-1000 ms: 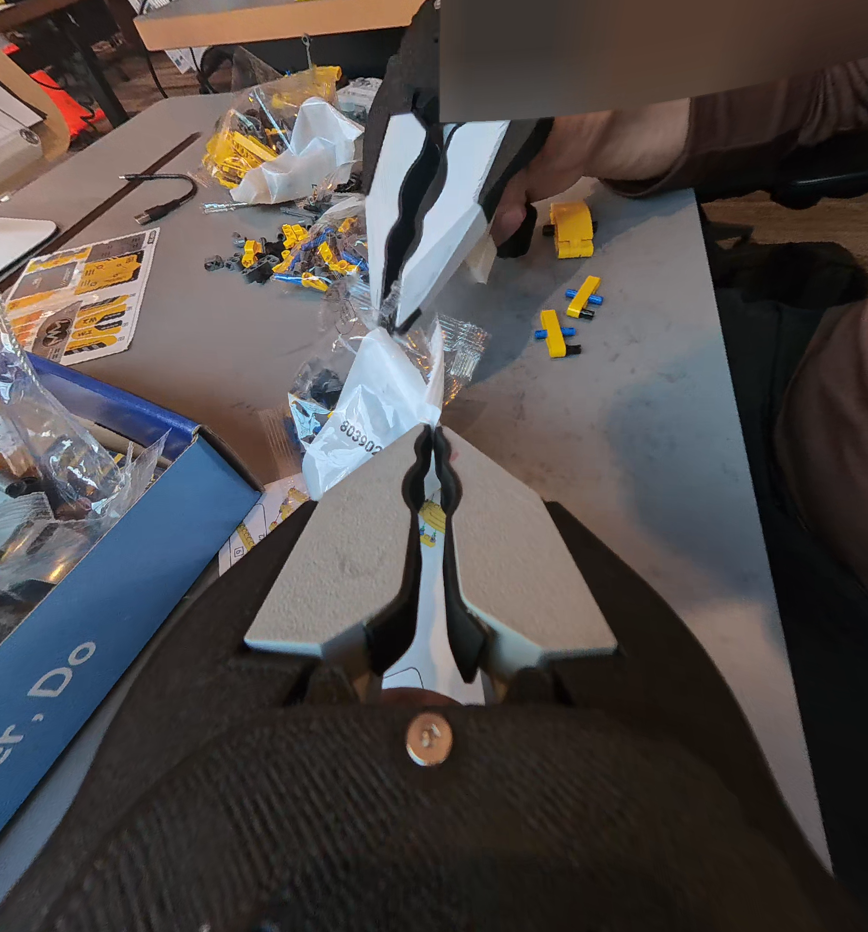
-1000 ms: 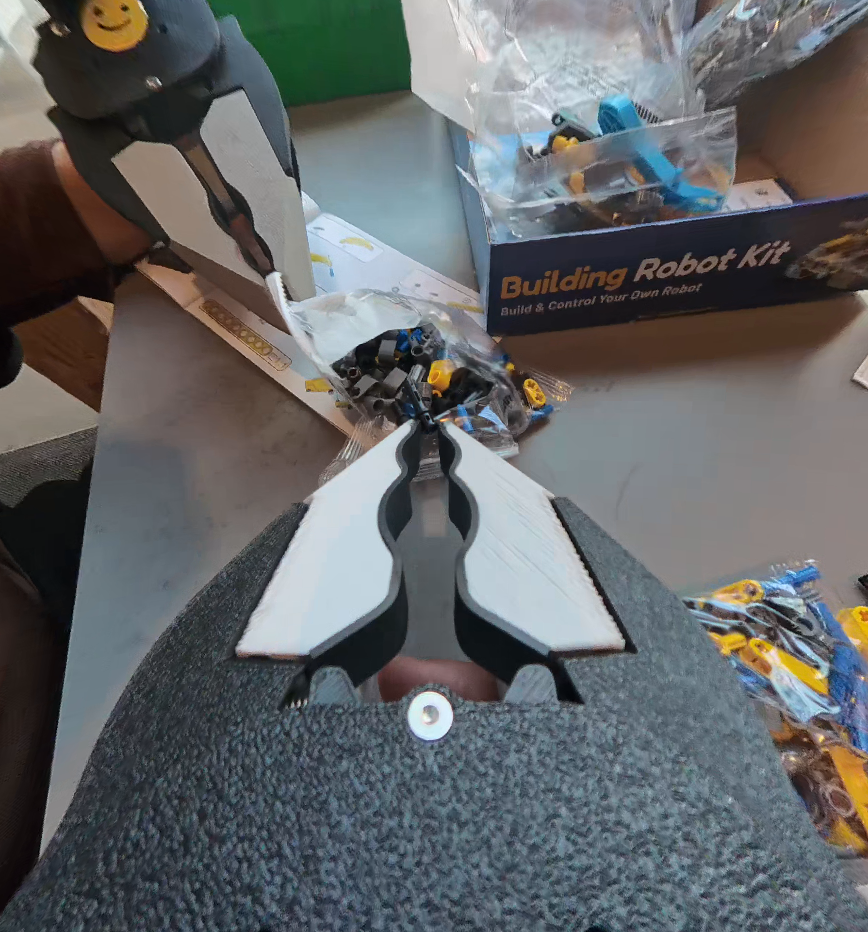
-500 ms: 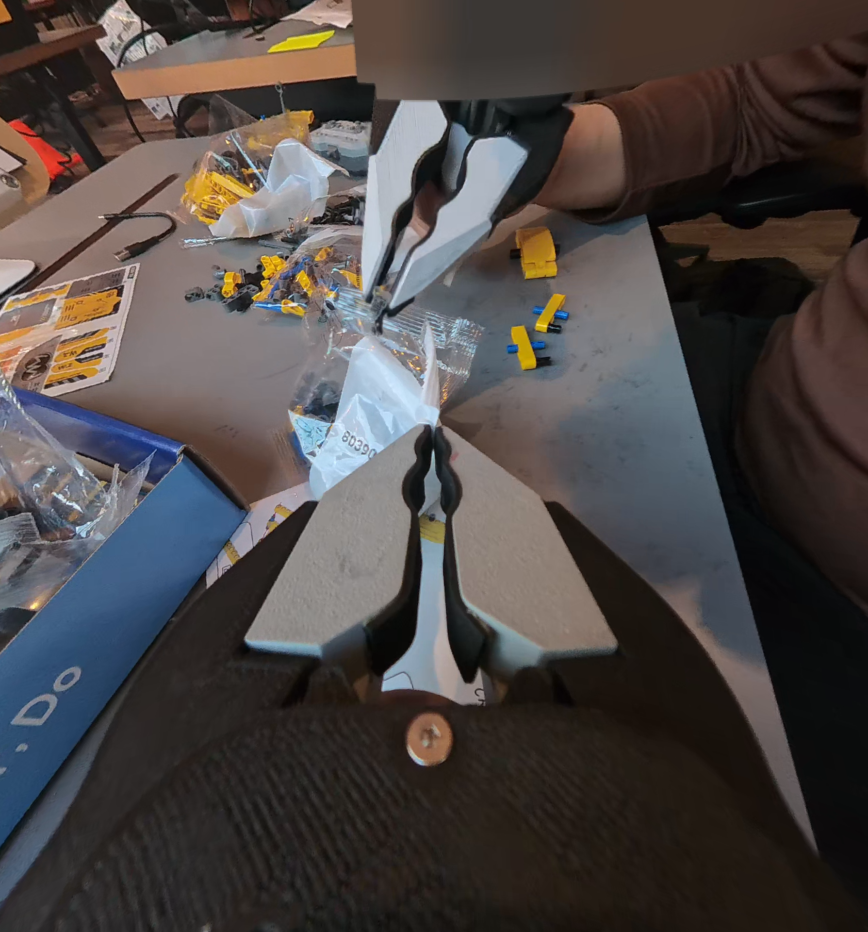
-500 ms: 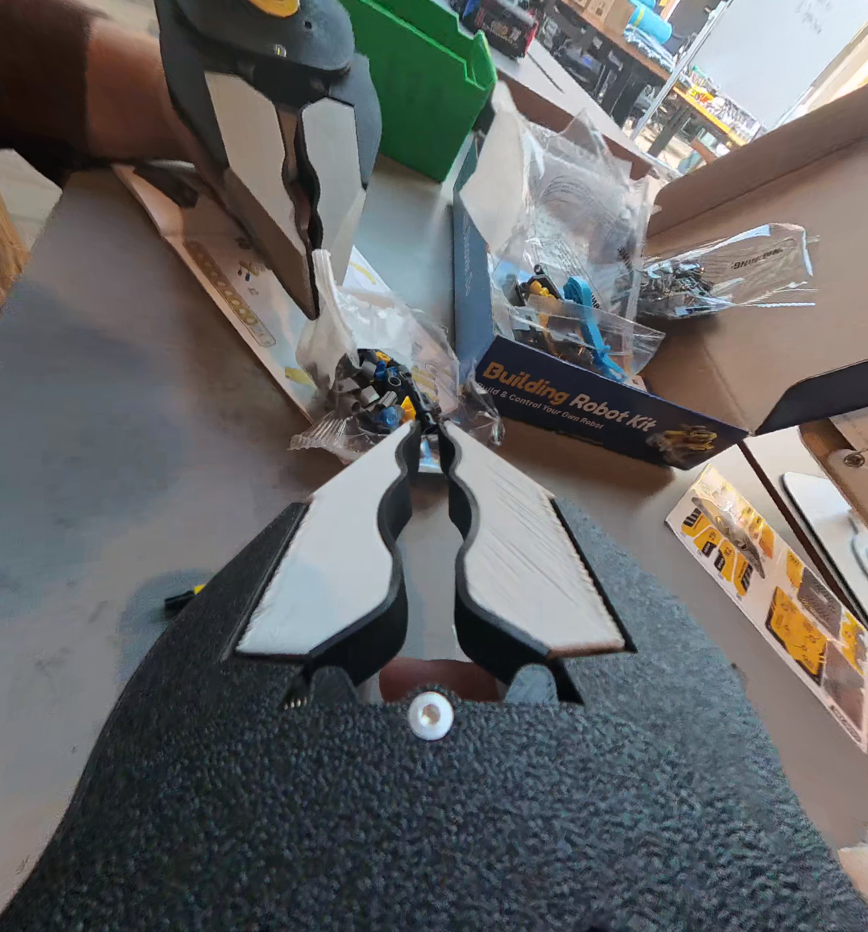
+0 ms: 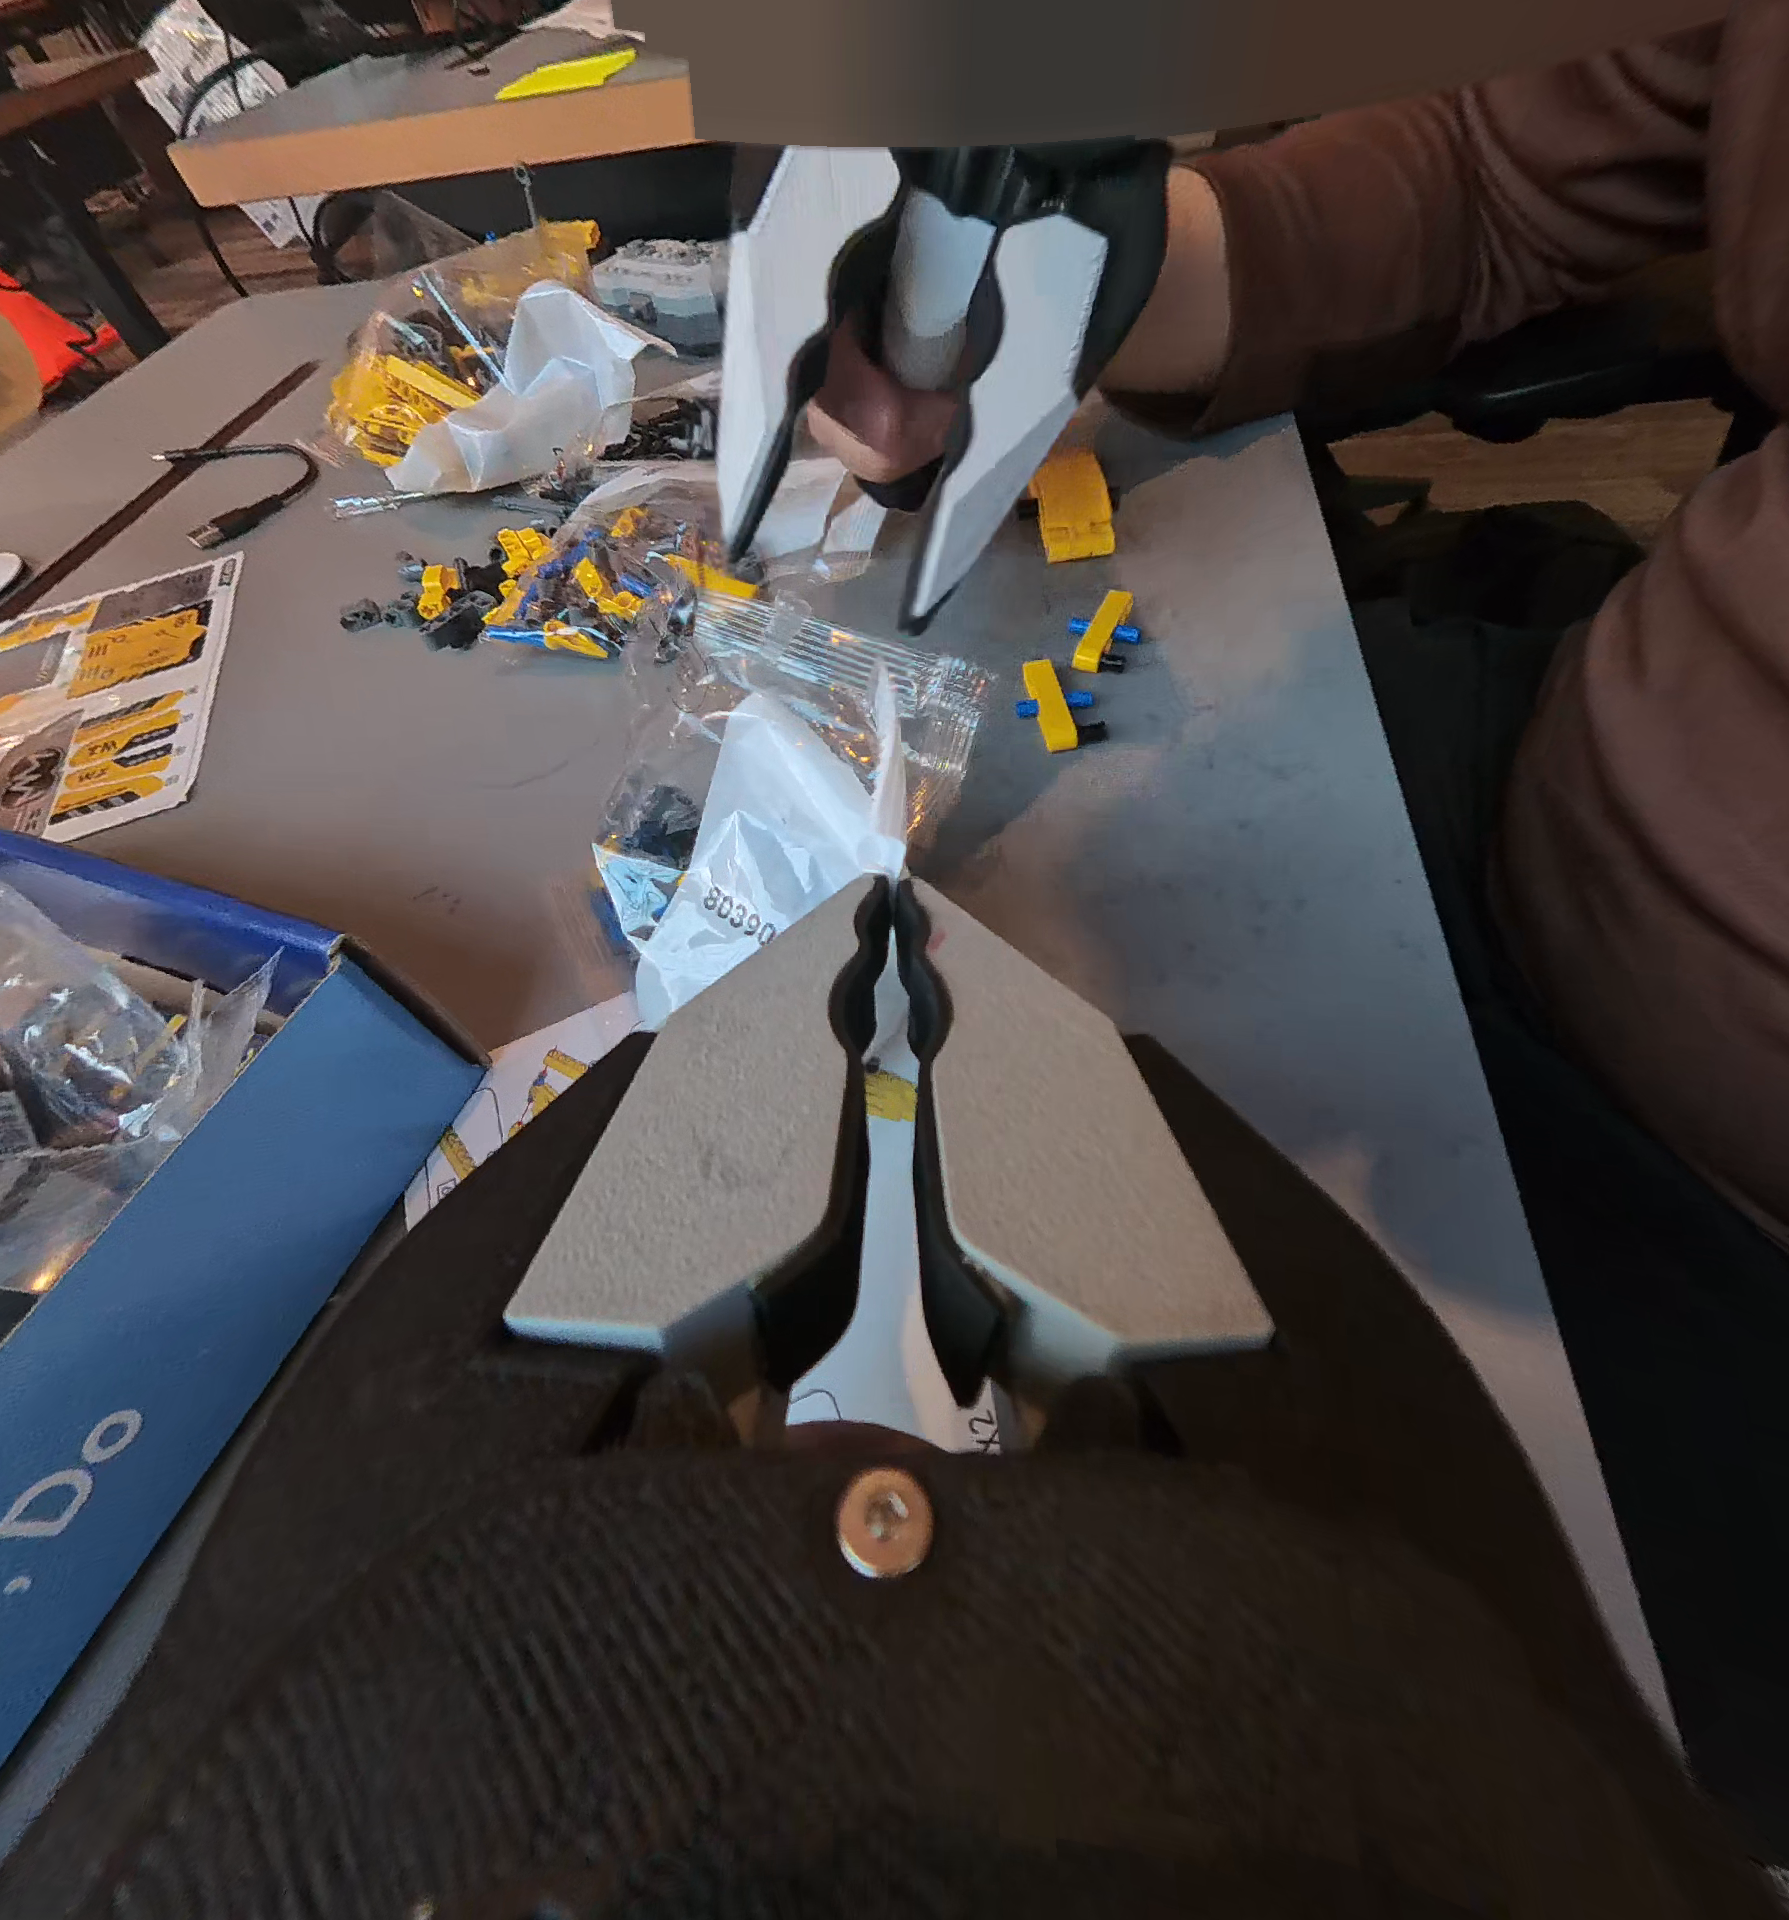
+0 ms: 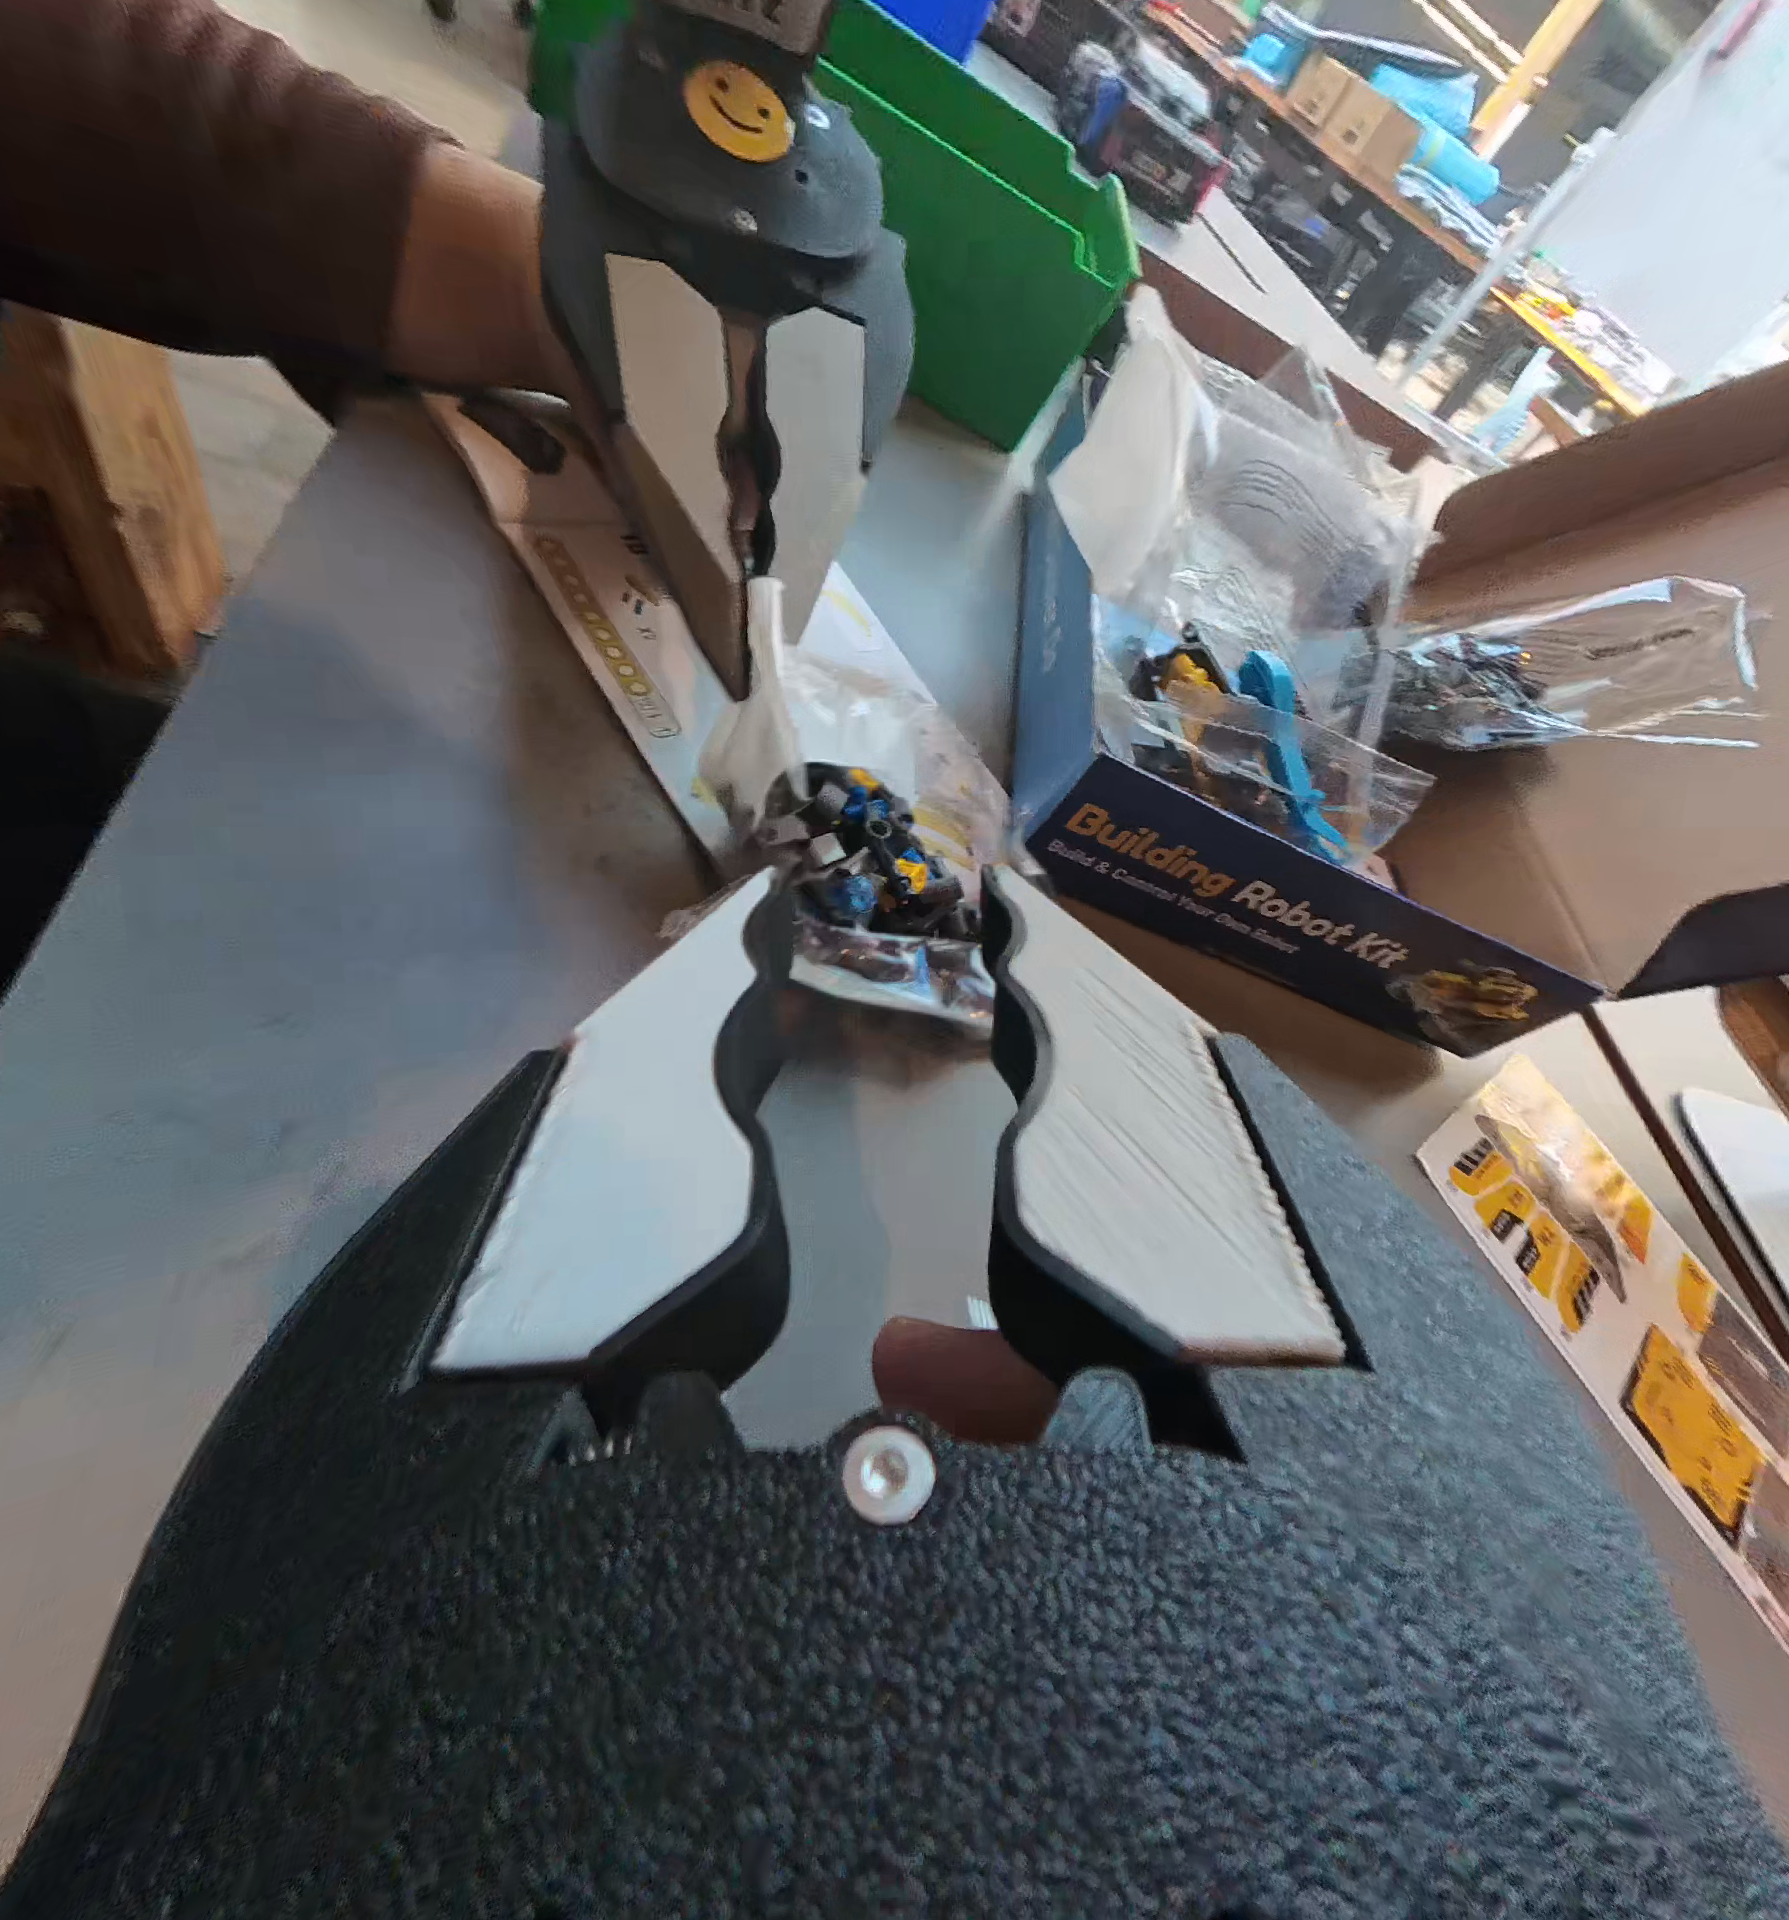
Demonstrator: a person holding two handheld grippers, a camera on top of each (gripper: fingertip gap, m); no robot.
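Note:
A clear plastic bag (image 5: 765,821) with a white panel holds small black, blue and yellow parts and lies on the grey table (image 5: 1233,935). My left gripper (image 5: 888,891) is shut on the bag's upper corner and holds that corner up. It also shows in the right wrist view (image 6: 760,577), pinching the bag's white tip. My right gripper (image 6: 879,888) is open, its fingertips on either side of the bag's near end (image 6: 874,842) without gripping it. In the left wrist view the right gripper (image 5: 828,587) hangs open just above the bag's ribbed far edge.
A blue kit box (image 6: 1285,925) full of part bags and a cardboard box (image 6: 1648,831) stand beside the bag. A sticker sheet (image 5: 79,696), loose parts (image 5: 516,603), two yellow-and-blue assemblies (image 5: 1077,675), a yellow block (image 5: 1072,504) and another bag (image 5: 474,384) lie around. A green bin (image 6: 973,249) is behind. Across from one pair of fingers to the other is roughly 7 cm.
My right gripper has opened and let go of the bag's far edge. My left gripper still holds the corner, and the bag has settled lower on the table.

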